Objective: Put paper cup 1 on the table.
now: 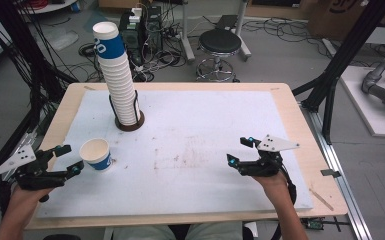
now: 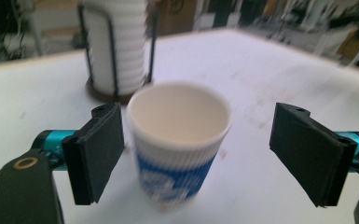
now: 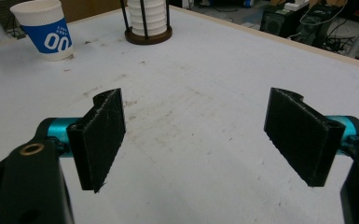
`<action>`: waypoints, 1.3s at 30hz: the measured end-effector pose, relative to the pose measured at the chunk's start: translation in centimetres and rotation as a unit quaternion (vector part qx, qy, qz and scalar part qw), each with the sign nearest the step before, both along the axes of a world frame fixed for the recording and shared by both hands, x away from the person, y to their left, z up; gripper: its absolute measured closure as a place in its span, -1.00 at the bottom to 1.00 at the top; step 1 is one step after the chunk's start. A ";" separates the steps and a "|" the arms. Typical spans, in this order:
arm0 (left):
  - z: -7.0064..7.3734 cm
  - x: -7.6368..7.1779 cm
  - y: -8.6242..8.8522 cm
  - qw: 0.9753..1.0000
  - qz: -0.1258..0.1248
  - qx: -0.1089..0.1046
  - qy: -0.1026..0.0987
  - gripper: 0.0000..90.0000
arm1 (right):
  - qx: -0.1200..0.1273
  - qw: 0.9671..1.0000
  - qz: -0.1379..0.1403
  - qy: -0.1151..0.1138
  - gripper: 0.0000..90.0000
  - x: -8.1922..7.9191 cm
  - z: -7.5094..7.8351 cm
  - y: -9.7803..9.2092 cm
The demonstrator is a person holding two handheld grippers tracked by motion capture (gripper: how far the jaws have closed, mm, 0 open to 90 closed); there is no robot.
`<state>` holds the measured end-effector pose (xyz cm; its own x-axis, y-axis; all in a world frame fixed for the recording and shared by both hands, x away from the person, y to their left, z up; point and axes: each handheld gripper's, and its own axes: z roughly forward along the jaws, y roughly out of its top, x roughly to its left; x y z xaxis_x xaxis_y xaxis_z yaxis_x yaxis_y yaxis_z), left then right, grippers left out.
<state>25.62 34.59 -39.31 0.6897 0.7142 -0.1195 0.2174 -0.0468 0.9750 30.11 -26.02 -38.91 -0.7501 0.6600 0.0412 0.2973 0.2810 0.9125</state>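
**me:** Over on the left side of the surface (image 1: 190,100), my left hand-held gripper (image 1: 65,160) has its jaws spread wide around the paper cup (image 1: 96,154). Not squeezing yet, nothing touching as far as I can tell. My guess at the risk: if I close off-centre, one pad nudges the cup first and it tips or skids, since it's empty and light. Clamp too hard and the rim probably buckles.

**reply:** Where's the cup sitting between the jaws?

**me:** From the left gripper view, the cup (image 2: 179,144) stands upright, closer to the left pad (image 2: 100,151) than the right one (image 2: 307,156), so I'd want to shift over a bit first. The stack of cups (image 1: 119,75) in its rack is behind it, well apart. My right hand-held gripper (image 1: 244,150) is hovering open over bare surface, holding nothing.
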 end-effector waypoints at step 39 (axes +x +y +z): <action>1.9 4.9 -8.8 0.999 -0.034 -0.034 -0.024 -0.62 | -0.011 0.999 -0.041 -0.003 -0.53 -0.1 -0.3 -1.3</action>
